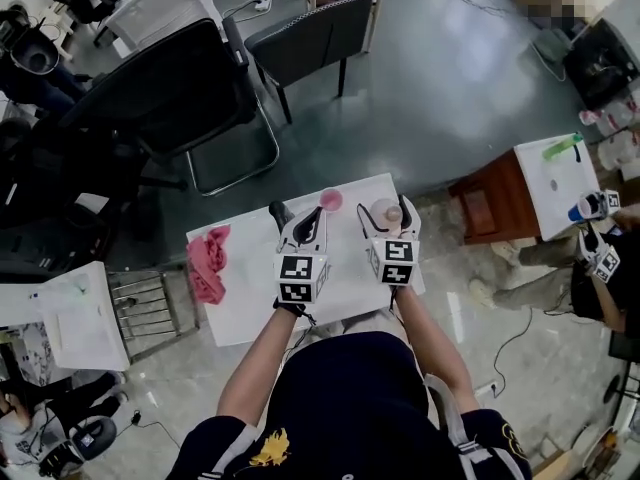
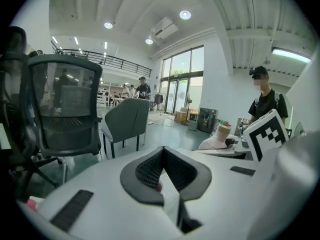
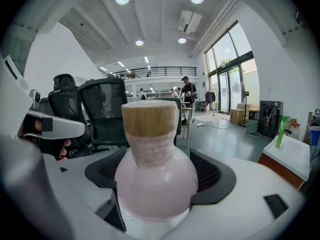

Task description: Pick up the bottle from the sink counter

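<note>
Two tools hang over the white worktop (image 1: 250, 298). The right tool (image 1: 388, 214) pinches the bottle (image 3: 155, 179) by its round belly, near the far edge — that smooth belly could slip out and fall. The left tool (image 1: 308, 224) is pressed together, empty.

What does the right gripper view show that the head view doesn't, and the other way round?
Only the right gripper view: the bottle's tan cap and wrapped neck up close, and the dark pads pressing its round pink body from both sides. Only the head view: the pink cloth lying on the white table, and the person's forearms. Both: the right gripper holding the bottle, plus black chairs beyond the table.
</note>
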Demonstrator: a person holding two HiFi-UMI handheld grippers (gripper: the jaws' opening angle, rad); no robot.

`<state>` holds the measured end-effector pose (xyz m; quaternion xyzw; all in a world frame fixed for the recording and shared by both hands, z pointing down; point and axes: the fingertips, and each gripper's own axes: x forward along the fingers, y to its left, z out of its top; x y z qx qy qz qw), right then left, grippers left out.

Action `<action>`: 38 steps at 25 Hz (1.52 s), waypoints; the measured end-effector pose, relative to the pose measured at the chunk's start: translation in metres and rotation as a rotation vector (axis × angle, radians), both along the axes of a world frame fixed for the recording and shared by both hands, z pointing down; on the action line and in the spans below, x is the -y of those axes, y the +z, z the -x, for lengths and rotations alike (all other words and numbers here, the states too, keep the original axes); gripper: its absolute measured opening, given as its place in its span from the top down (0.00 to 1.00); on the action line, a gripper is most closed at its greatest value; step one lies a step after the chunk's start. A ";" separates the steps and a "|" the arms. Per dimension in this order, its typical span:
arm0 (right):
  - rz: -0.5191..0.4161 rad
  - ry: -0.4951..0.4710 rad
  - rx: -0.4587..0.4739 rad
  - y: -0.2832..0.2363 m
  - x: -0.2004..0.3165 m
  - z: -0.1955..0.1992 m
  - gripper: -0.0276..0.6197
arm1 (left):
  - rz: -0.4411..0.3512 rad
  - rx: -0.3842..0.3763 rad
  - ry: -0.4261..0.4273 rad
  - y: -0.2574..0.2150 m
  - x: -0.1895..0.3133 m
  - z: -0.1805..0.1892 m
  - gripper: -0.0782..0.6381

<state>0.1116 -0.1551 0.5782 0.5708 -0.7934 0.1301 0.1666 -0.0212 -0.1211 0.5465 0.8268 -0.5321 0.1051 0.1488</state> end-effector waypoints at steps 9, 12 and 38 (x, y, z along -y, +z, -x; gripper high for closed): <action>-0.064 -0.045 0.003 -0.055 -0.032 0.032 0.30 | -0.060 -0.011 -0.027 -0.032 -0.022 0.034 0.87; -0.071 -0.056 0.018 -0.068 -0.043 0.044 0.30 | -0.077 -0.006 -0.037 -0.042 -0.032 0.049 0.87; -0.136 -0.216 0.021 -0.149 -0.087 0.137 0.30 | -0.205 0.048 -0.076 -0.115 -0.080 0.119 0.87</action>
